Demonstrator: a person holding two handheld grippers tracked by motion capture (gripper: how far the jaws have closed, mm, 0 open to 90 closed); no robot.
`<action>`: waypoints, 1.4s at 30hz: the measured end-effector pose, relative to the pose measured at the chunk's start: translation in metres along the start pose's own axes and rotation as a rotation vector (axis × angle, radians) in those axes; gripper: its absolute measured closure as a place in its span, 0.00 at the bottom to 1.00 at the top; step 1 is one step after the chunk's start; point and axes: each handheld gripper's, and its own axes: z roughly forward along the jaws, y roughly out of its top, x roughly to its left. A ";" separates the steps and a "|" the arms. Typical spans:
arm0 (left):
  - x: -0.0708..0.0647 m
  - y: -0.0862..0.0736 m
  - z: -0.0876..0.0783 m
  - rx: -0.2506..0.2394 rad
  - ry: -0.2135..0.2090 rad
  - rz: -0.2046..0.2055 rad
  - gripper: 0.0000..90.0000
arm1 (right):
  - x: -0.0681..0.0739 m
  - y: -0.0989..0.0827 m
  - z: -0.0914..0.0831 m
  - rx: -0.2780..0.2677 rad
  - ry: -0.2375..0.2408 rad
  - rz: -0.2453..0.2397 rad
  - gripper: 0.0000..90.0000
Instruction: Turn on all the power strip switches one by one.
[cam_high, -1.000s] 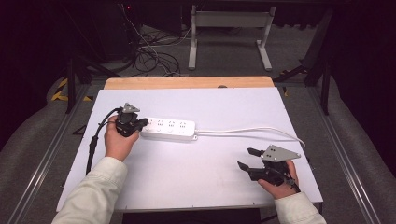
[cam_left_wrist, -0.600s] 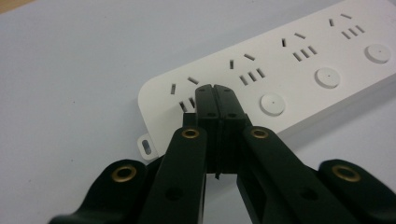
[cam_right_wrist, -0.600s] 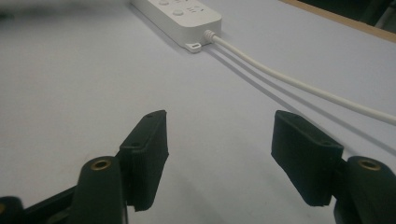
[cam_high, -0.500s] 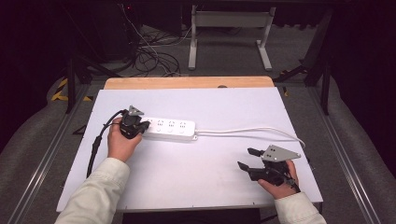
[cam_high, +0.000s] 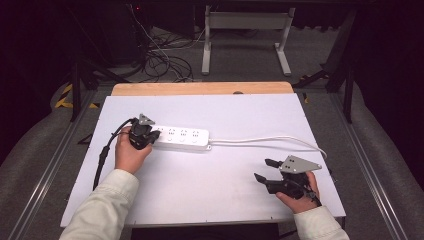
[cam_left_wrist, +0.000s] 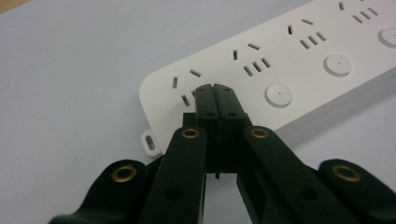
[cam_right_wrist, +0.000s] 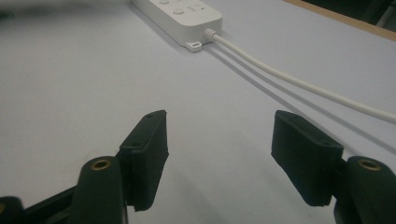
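Observation:
A white power strip (cam_high: 182, 139) lies flat across the middle of the table, and its white cable (cam_high: 270, 140) runs off to the right. My left gripper (cam_high: 150, 136) is shut, with nothing between its jaws, and its tips are over the strip's left end. In the left gripper view those joined tips (cam_left_wrist: 215, 91) sit at the first socket of the strip (cam_left_wrist: 299, 70), hiding that socket's round button. My right gripper (cam_high: 265, 170) is open near the front right, empty, well clear of the strip. It points toward the strip's cable end (cam_right_wrist: 180, 14) and the cable (cam_right_wrist: 289, 77).
A white sheet (cam_high: 200, 200) covers the table, with a wooden edge (cam_high: 200, 89) at the back. The left gripper's black cable (cam_high: 102, 155) trails down the left side. Beyond the table are floor cables (cam_high: 165, 60) and a metal stand (cam_high: 245, 30).
My left gripper has edged slightly to the right over the strip's end. The right gripper has stayed where it was.

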 end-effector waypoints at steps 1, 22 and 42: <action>0.000 0.000 0.000 0.000 0.007 0.009 1.00 | 0.000 0.000 0.000 0.001 0.000 0.000 0.40; -0.003 0.000 0.003 0.011 0.022 0.019 1.00 | 0.001 0.000 0.001 0.011 0.006 -0.005 0.40; -0.010 0.005 0.001 0.044 0.064 0.032 1.00 | 0.001 0.000 0.001 0.012 0.002 -0.002 0.40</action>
